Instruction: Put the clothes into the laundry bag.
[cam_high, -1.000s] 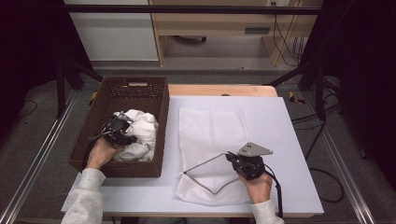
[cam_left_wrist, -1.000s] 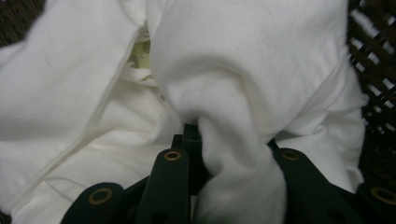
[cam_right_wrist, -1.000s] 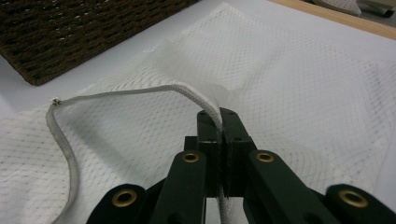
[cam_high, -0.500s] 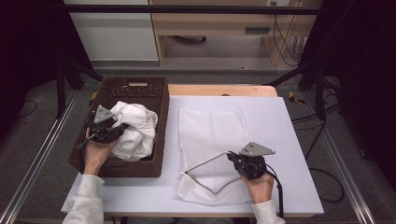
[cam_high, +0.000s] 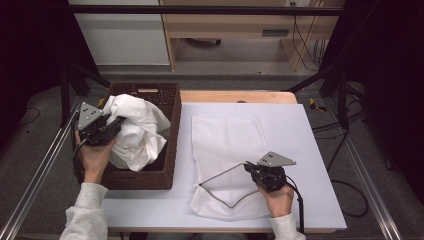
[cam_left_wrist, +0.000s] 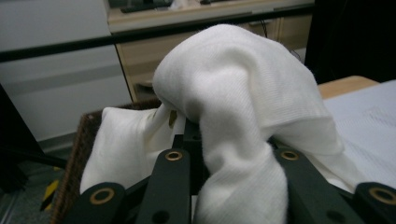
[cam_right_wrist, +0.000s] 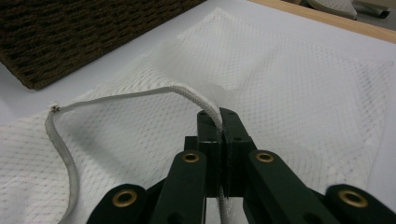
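A white cloth (cam_high: 137, 135) hangs bunched above the brown wicker basket (cam_high: 150, 175) at the table's left side. My left gripper (cam_high: 116, 125) is shut on it, and its lower folds still reach down into the basket. In the left gripper view the cloth (cam_left_wrist: 243, 93) drapes over the jaws and hides the tips of my left gripper (cam_left_wrist: 194, 135). A white mesh bag (cam_high: 227, 140) lies flat on the table. My right gripper (cam_high: 248, 168) is shut on its corded rim (cam_right_wrist: 126, 95), holding that edge slightly off the mesh (cam_right_wrist: 289, 84).
The basket's near wall (cam_right_wrist: 70, 32) stands just left of the mesh bag. The white table top (cam_high: 305, 135) has bare room to the right of the bag. A wooden strip (cam_high: 235, 96) runs along the far edge, and metal rails (cam_high: 35, 180) flank the table.
My left gripper has risen and shifted left, lifting the white cloth up out of the basket. The right gripper and the mesh bag have stayed where they were.
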